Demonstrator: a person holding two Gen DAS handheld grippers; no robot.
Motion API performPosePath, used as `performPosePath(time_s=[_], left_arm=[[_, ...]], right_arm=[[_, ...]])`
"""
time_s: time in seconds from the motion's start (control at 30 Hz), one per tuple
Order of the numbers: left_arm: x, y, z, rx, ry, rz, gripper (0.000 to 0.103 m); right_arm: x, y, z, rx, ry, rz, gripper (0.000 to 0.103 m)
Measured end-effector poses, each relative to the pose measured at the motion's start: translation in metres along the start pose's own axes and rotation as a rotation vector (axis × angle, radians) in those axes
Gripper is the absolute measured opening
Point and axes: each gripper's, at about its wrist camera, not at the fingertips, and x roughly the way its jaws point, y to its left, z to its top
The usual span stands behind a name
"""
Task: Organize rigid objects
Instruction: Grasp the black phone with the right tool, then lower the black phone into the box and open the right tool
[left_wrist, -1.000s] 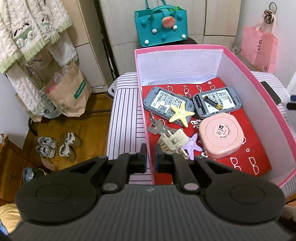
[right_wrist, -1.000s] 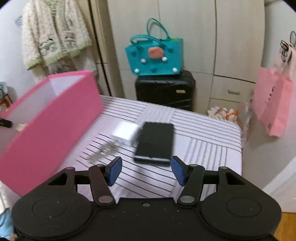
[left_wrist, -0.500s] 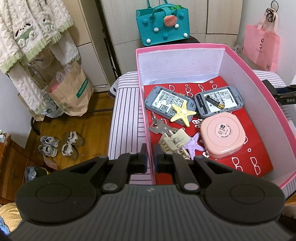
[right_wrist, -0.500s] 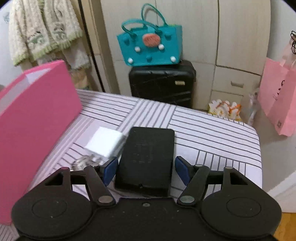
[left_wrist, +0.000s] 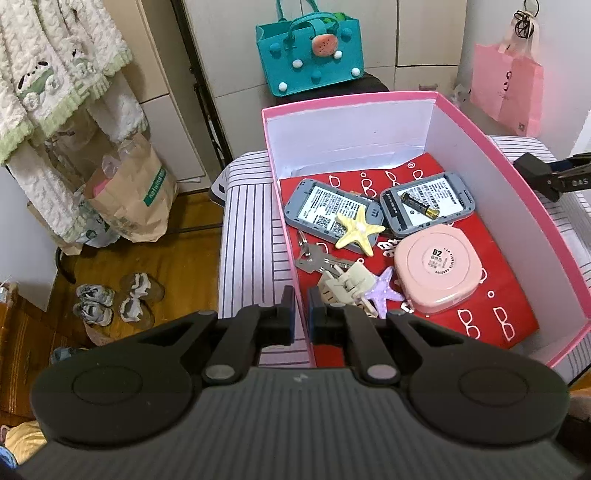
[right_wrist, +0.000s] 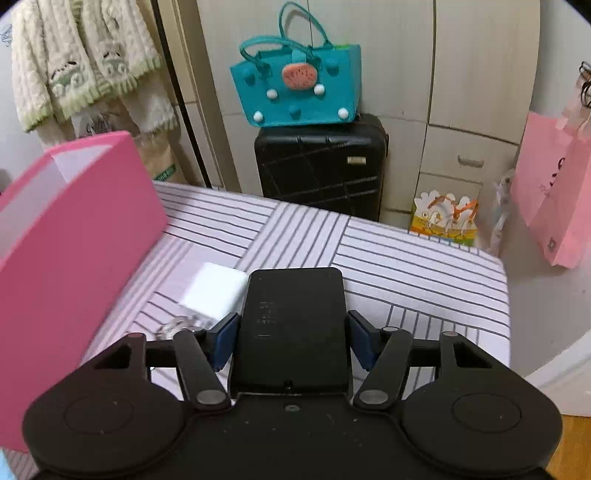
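**Fig.: black slab lined up between the right fingers**

We saw the right gripper (right_wrist: 291, 341) straddling the black slab (right_wrist: 293, 325), which lay flat on the striped cloth (right_wrist: 406, 266), just right of the pink box (right_wrist: 74, 236). Its long axis ran straight away from the camera, i.e. along the fingers, so the short width sat across the gap. The blue pads (right_wrist: 225, 339) flanked both long edges; the jaws had just been closing w/ the slab between them, and we judged them at or nearly at contact, though firm pressure could not be confirmed. A white block (right_wrist: 214, 291) lay just left of the slab, touching or nearly so, close to the left finger. The left gripper (left_wrist: 302, 319) was pinched on the near wall of the pink box (left_wrist: 498, 155), fingers pressed together on either side of the rim. Hence the right hand was far nearer the slab, and the box lay to its left.
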Motion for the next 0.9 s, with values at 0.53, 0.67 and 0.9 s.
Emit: performPosePath(time_s=[0.53, 0.67, 0.9], left_arm=[[0.001, -0.003, 0.004, 0.05, 0.025, 0.006, 0.006], [0.001, -0.001, 0.002, 0.038, 0.016, -0.002, 0.006], [0.001, 0.001, 0.001, 0.032, 0.012, -0.011, 0.006]], right_arm=[[-0.08, 0.088, 0.044, -0.18, -0.094, 0.38, 0.067], [-0.076, 0.128, 0.057, -0.272, -0.07, 0.501, 0.067], [-0.044, 0.193, 0.06, -0.422, 0.059, 0.623, 0.067]])
